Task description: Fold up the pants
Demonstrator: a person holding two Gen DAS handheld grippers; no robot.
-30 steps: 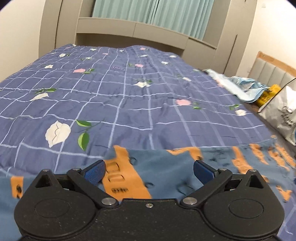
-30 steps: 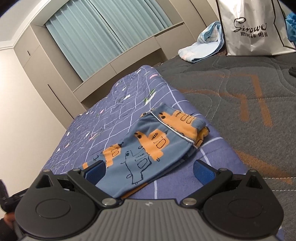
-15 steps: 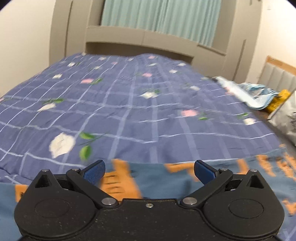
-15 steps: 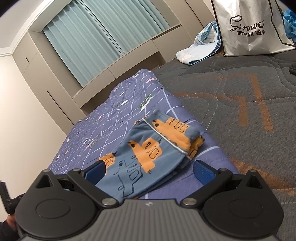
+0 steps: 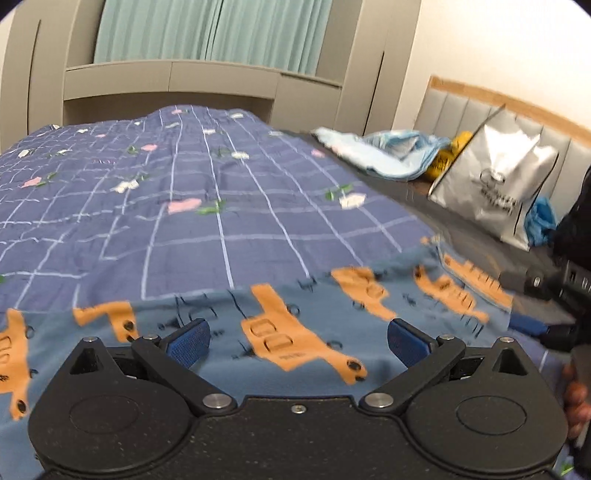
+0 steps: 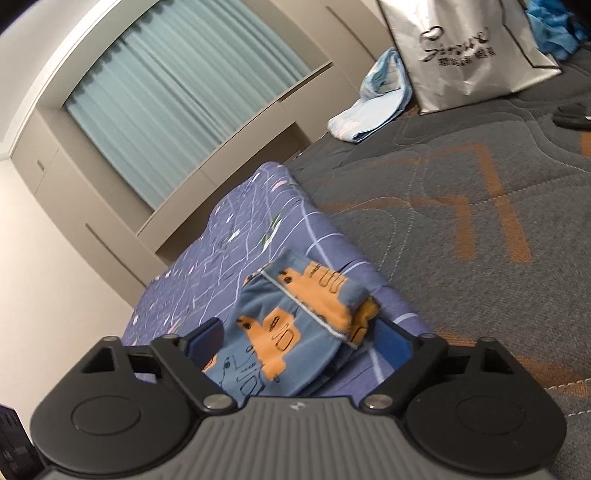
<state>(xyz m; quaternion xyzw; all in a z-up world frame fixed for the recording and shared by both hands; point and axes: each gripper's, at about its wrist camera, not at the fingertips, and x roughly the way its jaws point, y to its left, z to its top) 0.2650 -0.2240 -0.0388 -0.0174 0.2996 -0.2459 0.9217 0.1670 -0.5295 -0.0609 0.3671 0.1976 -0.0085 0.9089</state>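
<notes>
The pants [image 6: 295,328], soft blue cotton printed with orange vehicles and thin black outlines, are laid folded on a blue-violet quilt [image 5: 207,221] with a pale grid and small flowers. A white-piped hem [image 6: 291,295] is seen across the stacked end, where the layers make a rounded, thick edge.

The right gripper [image 6: 299,341] is held low over that stacked end, its blue textured pads [image 6: 393,341] to either side of the cloth. Its jaws have just been closing, yet they stand wide and the pads are not pressed on the fabric, which lies between them. The left gripper [image 5: 297,341] is held above the pants' flat middle stretch [image 5: 280,343], with its jaws spread wide and nothing gripped.

Beside the pants, past the quilt's edge, a dark grey quilted mattress [image 6: 480,206] with orange stitched bands is exposed. Farther from the pants on that mattress, a crinkled silver shopping bag [image 6: 472,55] is stood upright, with a rumpled light-blue cloth [image 6: 369,110] next to it. Beyond the pants at the quilt's far end, beige cabinets [image 5: 170,85] are set under pleated teal curtains [image 5: 210,33].
</notes>
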